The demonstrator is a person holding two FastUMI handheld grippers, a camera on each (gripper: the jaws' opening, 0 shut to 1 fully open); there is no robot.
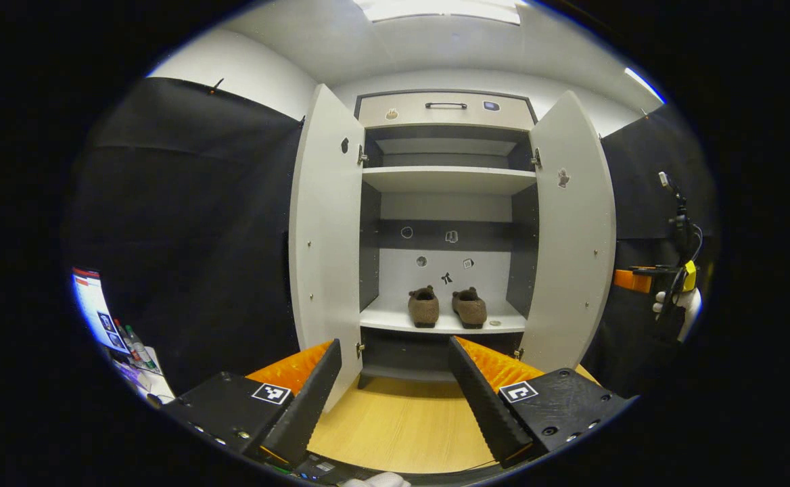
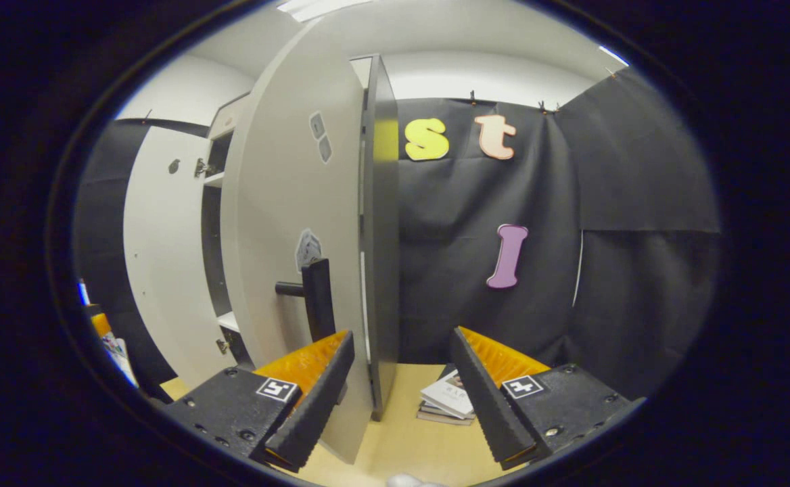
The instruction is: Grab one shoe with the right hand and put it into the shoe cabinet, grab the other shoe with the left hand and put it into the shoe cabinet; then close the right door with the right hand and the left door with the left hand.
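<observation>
Two brown shoes (image 1: 424, 306) (image 1: 469, 307) stand side by side on the lower shelf (image 1: 388, 318) of the white shoe cabinet, toes pointing inward. Both doors are swung wide: the left door (image 1: 327, 230) and the right door (image 1: 574, 230). My left gripper (image 1: 395, 399) is open, centred in front of the cabinet and well back from it. My right gripper (image 2: 398, 399) is open at the right door's (image 2: 287, 203) outer side, just below its dark handle (image 2: 315, 294). The door's dark free edge (image 2: 383, 270) stands between the fingers. In the left gripper view, that gripper (image 1: 672, 277) and a gloved hand (image 1: 689, 304) sit beyond the right door.
A drawer with a dark handle (image 1: 446, 105) tops the cabinet, with further shelves (image 1: 448, 179) below it. A stack of books (image 2: 446, 399) lies on the wooden floor (image 1: 402, 419) by the black cloth wall. A screen (image 1: 90, 304) and bottles (image 1: 134, 345) are at far left.
</observation>
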